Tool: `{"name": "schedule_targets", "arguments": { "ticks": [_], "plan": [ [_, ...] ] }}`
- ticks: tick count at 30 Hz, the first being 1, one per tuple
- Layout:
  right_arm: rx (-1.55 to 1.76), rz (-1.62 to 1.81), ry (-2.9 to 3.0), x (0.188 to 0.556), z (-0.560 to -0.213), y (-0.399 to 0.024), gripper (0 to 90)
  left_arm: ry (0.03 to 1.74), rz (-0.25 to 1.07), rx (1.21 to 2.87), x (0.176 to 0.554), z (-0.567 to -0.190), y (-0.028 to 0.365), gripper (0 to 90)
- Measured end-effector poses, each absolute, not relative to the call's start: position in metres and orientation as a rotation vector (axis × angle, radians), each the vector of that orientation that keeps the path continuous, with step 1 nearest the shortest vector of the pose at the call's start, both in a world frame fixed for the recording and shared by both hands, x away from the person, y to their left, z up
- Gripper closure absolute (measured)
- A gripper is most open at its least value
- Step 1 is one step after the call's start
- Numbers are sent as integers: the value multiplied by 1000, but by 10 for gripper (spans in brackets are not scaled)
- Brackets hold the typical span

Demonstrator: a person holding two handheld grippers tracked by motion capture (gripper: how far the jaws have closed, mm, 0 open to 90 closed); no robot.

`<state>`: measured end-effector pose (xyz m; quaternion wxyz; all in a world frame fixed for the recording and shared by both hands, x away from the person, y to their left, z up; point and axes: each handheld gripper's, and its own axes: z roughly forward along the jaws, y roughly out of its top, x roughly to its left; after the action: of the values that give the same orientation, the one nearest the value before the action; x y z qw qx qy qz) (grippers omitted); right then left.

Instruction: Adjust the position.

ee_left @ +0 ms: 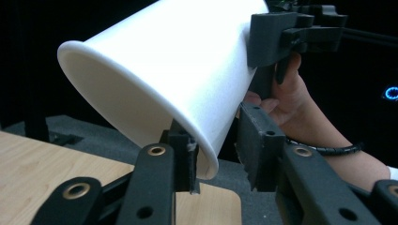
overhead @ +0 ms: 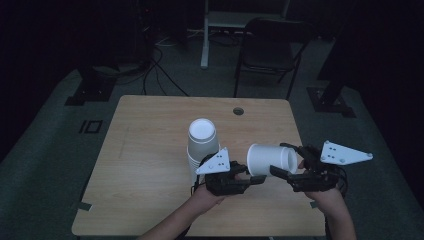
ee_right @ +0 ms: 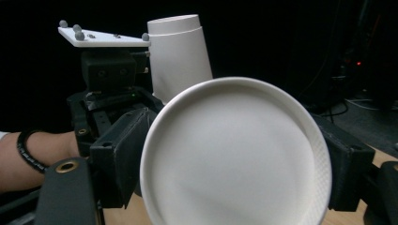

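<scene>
A white paper cup [overhead: 270,159] lies on its side in the air between my two grippers, above the table's front right part. My right gripper [overhead: 284,160] is shut on its base end; the cup's round bottom [ee_right: 234,154] sits between those two black jaws. My left gripper [overhead: 255,177] is at the cup's open end. One of its jaws is inside the rim [ee_left: 206,164] and the other outside, with a thin dark gap beside the wall. A stack of upside-down white cups [overhead: 202,142] stands just behind the left gripper.
The wooden table [overhead: 150,150] has a round cable hole [overhead: 238,111] near its far edge. A dark folding chair [overhead: 270,45] and a white desk leg [overhead: 205,35] stand on the floor beyond it. Cables run across the floor at the back left.
</scene>
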<state>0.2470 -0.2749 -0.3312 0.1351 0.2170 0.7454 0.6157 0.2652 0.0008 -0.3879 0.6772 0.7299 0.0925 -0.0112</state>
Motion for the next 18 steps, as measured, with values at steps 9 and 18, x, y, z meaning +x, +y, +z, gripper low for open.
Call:
{"name": "schedule_targets", "arguments": {
  "ticks": [9, 18],
  "plan": [
    [600, 1868, 2233, 246, -332, -274, 178, 95, -42, 1668, 254, -385, 2, 854],
    [649, 1792, 2178, 248, -324, -276, 289, 130, -43, 1722, 257, -389, -1, 854]
  ]
}}
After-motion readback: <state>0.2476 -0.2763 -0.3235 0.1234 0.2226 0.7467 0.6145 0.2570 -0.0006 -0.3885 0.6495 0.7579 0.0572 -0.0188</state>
